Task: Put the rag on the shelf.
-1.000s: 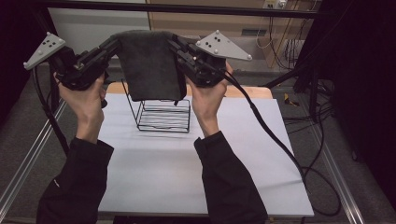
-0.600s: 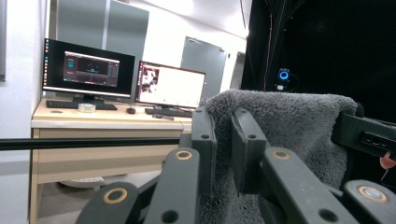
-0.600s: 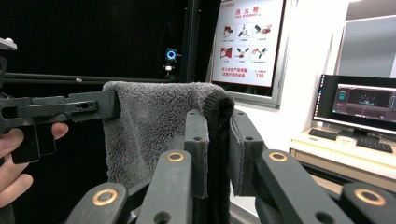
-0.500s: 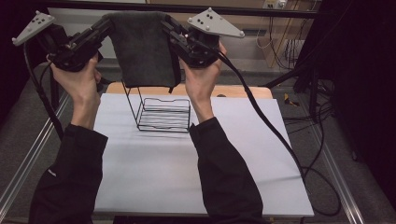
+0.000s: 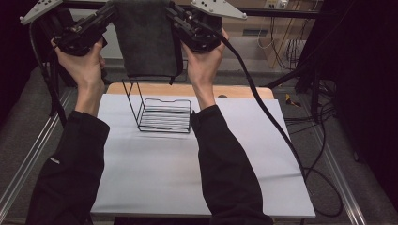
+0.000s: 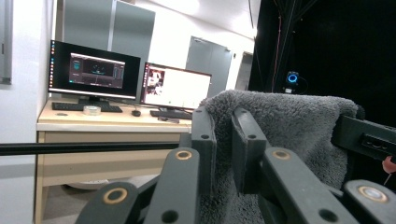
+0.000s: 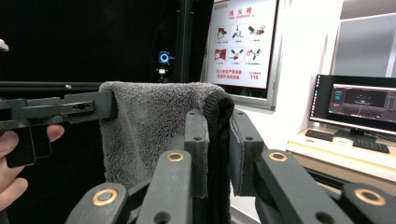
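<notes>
One dark grey towel [image 5: 143, 40] hangs above the far counter [image 5: 197, 168], stretched between two hand-held grippers: the left hand-held gripper [image 6: 223, 140] and right hand-held gripper [image 7: 217, 144] each clamp an upper corner. One black wire rack [image 5: 162, 112] stands below.

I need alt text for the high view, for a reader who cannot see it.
Two hand-held grippers, left and right, hold a dark grey towel stretched above a black wire rack on a white table.

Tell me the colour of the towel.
Dark grey fluffy towel, clearest in the right gripper view.
</notes>
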`<state>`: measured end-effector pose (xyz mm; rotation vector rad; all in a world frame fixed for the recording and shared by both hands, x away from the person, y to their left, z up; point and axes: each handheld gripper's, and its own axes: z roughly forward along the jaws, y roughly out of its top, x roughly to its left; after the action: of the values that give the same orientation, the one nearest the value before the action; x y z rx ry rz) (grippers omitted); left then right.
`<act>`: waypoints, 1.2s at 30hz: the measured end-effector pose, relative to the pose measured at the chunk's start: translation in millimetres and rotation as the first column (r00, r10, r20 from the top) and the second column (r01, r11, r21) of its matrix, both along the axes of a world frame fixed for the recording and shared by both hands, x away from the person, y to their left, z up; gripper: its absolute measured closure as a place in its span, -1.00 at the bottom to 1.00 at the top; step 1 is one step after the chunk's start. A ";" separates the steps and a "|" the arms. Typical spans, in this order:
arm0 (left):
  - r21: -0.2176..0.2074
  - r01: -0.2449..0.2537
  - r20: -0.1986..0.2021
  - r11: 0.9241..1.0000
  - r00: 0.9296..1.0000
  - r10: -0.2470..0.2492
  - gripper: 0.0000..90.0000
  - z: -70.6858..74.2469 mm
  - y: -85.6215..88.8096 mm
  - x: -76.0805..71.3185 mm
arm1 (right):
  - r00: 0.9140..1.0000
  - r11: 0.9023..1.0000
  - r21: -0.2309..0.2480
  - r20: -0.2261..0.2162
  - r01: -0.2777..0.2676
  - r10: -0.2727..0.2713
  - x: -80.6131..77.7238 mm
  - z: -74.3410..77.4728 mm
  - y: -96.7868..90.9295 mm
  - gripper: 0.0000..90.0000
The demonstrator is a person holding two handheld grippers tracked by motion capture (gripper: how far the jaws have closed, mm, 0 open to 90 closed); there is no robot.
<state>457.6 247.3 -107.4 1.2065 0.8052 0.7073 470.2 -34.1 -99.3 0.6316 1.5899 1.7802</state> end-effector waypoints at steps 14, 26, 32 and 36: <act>-0.001 -0.020 -0.030 1.000 0.999 0.020 0.79 -4.7 0.5 24.3 | 1.000 1.000 -0.002 -0.019 0.007 -0.007 25.3 -5.1 2.8 0.78; 0.022 -0.017 -0.067 1.000 0.998 0.019 0.79 -21.4 1.1 38.4 | 0.999 0.999 -0.046 -0.042 0.021 -0.023 36.6 -16.8 4.1 0.78; 0.032 -0.020 -0.090 0.999 0.996 0.023 0.79 -30.0 2.8 41.5 | 0.997 0.999 -0.050 -0.071 0.011 -0.014 41.3 -26.8 4.7 0.78; 0.040 -0.021 -0.107 0.999 0.994 0.025 0.79 -36.8 6.3 40.7 | 0.997 0.996 -0.082 -0.072 0.018 -0.024 38.8 -32.2 9.9 0.78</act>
<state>498.3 253.6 -144.2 1.2811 0.8996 0.6840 509.0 -24.2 -131.5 0.6788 1.6897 1.6857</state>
